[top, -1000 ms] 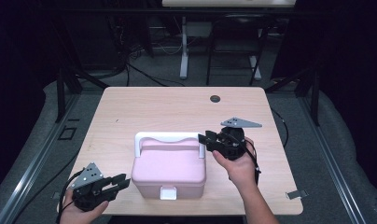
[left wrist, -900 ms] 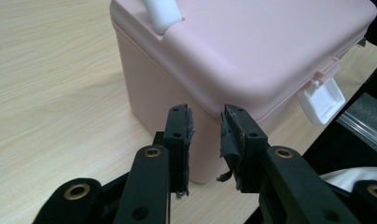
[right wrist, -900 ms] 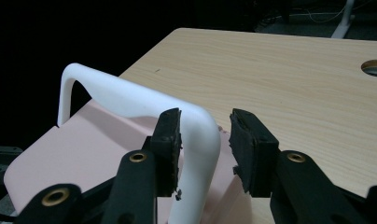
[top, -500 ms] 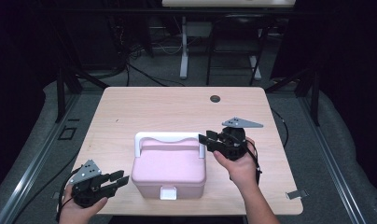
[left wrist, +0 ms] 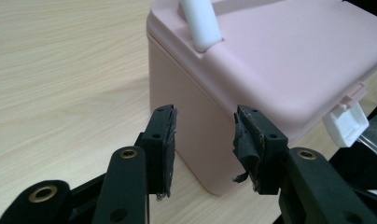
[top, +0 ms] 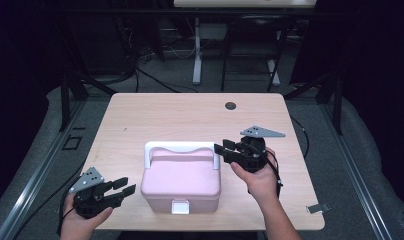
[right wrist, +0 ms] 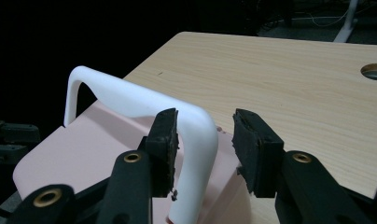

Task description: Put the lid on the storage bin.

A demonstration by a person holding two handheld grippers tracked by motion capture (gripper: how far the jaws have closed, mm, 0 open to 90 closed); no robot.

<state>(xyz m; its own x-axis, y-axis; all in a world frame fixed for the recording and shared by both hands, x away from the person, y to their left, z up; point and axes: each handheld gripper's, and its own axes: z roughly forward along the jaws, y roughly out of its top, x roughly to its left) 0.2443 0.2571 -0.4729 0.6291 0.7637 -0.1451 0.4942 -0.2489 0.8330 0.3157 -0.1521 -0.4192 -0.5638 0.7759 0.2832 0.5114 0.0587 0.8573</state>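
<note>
Right tool (right wrist: 203, 140) spread around white handle (right wrist: 130, 100), left tool (left wrist: 203, 140) spread near pink box (left wrist: 270, 70), clasp (left wrist: 347, 119) visible there

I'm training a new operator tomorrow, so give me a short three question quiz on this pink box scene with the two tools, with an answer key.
1. True or false: the right tool is shut on the white handle.
2. Which part of the pink box does the left tool face? A) the white handle B) a lower corner C) the white latch
3. Fill in: the handle stands ____ over the lid, not folded flat.

Key
1. False: the jaws are open, with the handle's corner between them.
2. B: its open jaws frame a lower corner of the box, apparently without touching it.
3. Raised.
</note>
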